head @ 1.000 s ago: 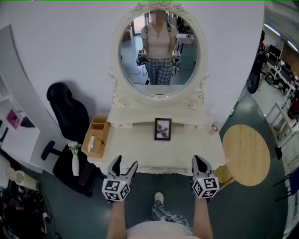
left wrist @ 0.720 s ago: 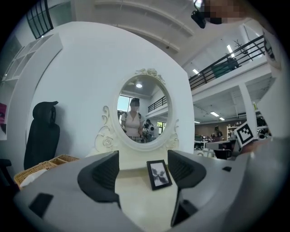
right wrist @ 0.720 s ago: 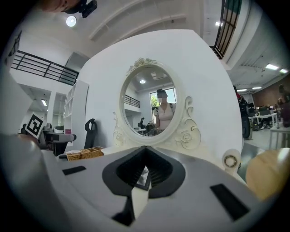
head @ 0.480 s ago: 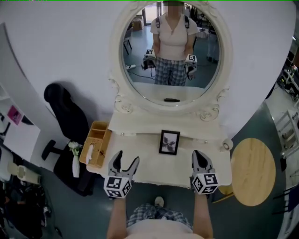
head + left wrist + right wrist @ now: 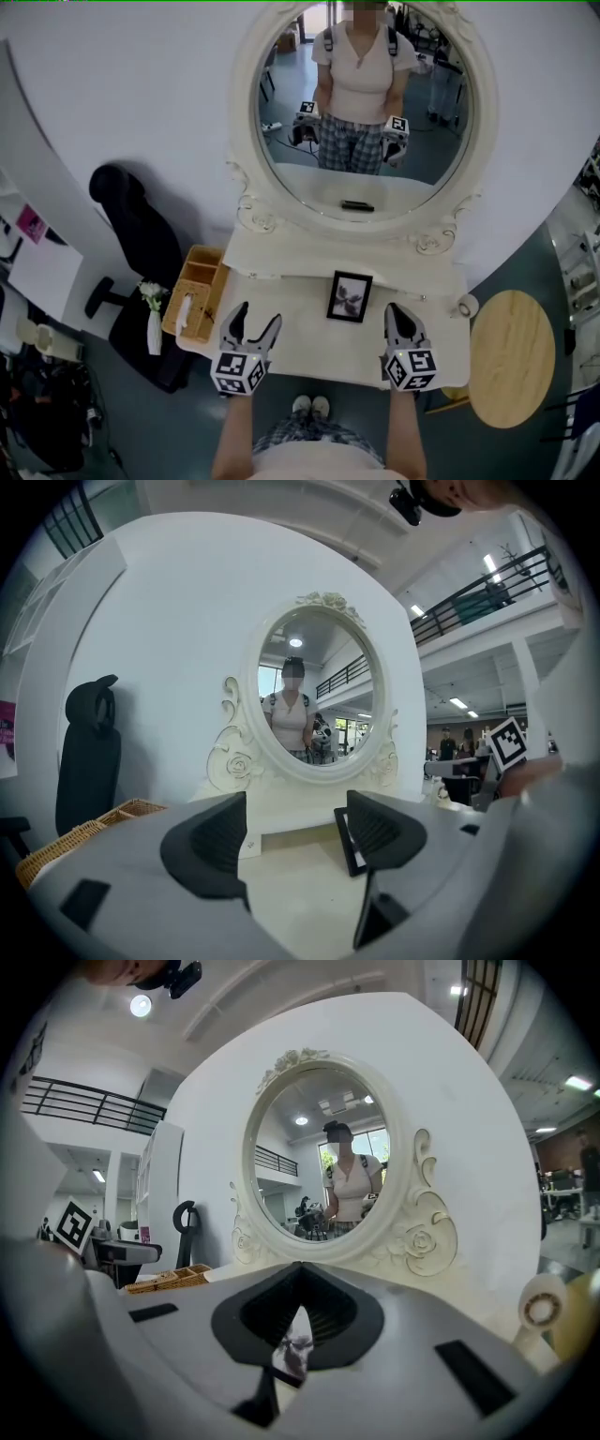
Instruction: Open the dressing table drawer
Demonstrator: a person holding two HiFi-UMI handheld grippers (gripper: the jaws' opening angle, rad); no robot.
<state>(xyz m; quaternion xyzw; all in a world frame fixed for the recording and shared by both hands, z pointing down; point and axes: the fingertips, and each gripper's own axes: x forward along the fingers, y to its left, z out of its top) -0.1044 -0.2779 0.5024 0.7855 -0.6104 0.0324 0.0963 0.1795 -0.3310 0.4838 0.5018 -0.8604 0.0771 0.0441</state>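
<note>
Left gripper point(image 5: 255, 323): jaws apart, nothing between them, held over the near left part of the dressing table point(image 5: 300, 342) top. Right gripper point(image 5: 401, 321): jaws together, empty, over the near right part.

Drawer: lies under the top's near edge, front not visible in any view.

Photo frame point(image 5: 350, 296) stands upright mid-top, farther than the grippers and between them. Mirror point(image 5: 366, 103) on the far side. Basket point(image 5: 194, 292) at the table's left end. Round table point(image 5: 511, 356) to the right.
</note>
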